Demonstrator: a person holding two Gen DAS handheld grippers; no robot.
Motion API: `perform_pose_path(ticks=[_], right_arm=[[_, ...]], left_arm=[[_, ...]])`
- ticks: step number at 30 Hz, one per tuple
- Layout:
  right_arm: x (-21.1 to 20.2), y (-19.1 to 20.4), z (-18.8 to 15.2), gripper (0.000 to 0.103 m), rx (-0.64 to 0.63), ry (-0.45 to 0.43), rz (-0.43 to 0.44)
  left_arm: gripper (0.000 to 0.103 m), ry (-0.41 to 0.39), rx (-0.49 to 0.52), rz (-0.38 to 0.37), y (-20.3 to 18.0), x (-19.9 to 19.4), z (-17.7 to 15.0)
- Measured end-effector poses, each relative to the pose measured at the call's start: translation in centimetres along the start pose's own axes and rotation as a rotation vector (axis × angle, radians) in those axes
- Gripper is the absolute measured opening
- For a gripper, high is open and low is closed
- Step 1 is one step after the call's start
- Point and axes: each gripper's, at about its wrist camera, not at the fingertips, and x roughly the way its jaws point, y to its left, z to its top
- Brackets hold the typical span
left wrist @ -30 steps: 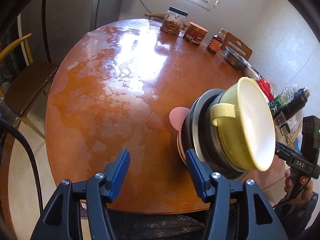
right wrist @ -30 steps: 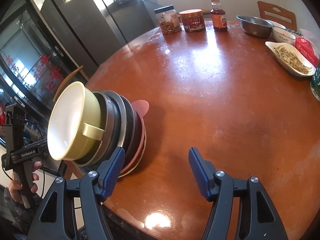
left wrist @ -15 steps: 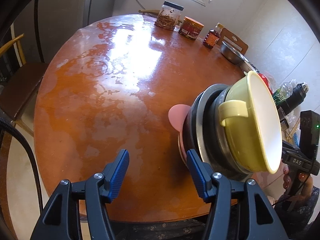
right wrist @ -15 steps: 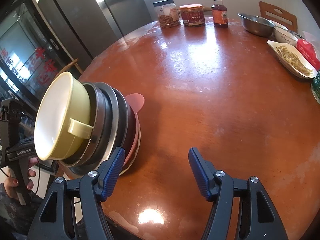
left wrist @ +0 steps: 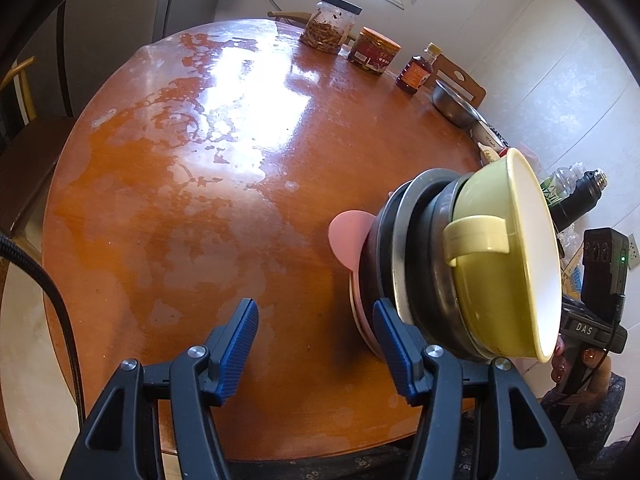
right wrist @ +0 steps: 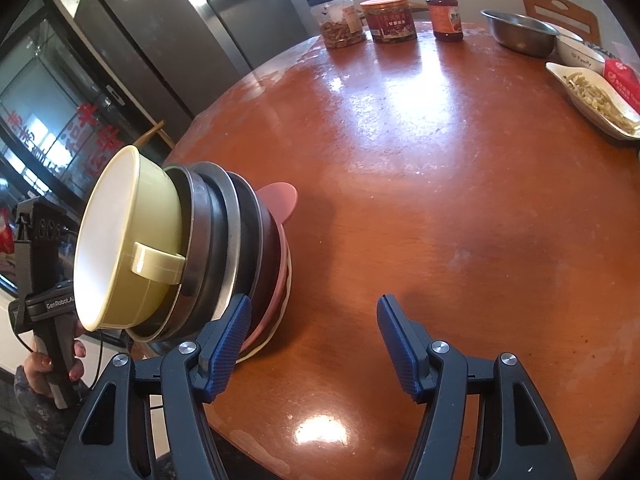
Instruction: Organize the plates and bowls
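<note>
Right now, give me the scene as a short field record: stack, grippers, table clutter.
stack: yellow-green bowl on top, nested in dark and metal bowls, pink plate at the bottom
stack place: near the edge of the round wooden table
left gripper: open, empty, stack beside its right finger
right gripper: open, empty, stack beside its left finger
far edge: clear jar, red-label jar, sauce bottle, steel bowl
right edge: white dish of food
</note>
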Motion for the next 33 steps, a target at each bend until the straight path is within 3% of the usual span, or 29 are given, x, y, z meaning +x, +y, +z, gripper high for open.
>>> perform_pose_path(ticks=[3, 8, 11, 33], right_arm=[[0.35, 0.01, -0.07, 0.066, 0.004, 0.008, 0.01], [0.55, 0.35, 0.08, 0.044, -0.009, 0.008, 0.058], [0.57, 0.59, 0.13, 0.038, -0.018, 0.007, 0.066], [0.34, -0.2, -0.13, 0.037, 0.006, 0.012, 0.076]], left_arm=[[0.06, 0.003, 0.006, 0.001, -0.01, 0.0, -0.01], [0.06, 0.006, -0.007, -0.005, 0.07, 0.18, 0.03], [0.059, 0.006, -0.003, 0.004, 0.0, 0.19, 0.06], [0.059, 0.013, 0.022, 0.028, -0.89, 0.4, 0.58]])
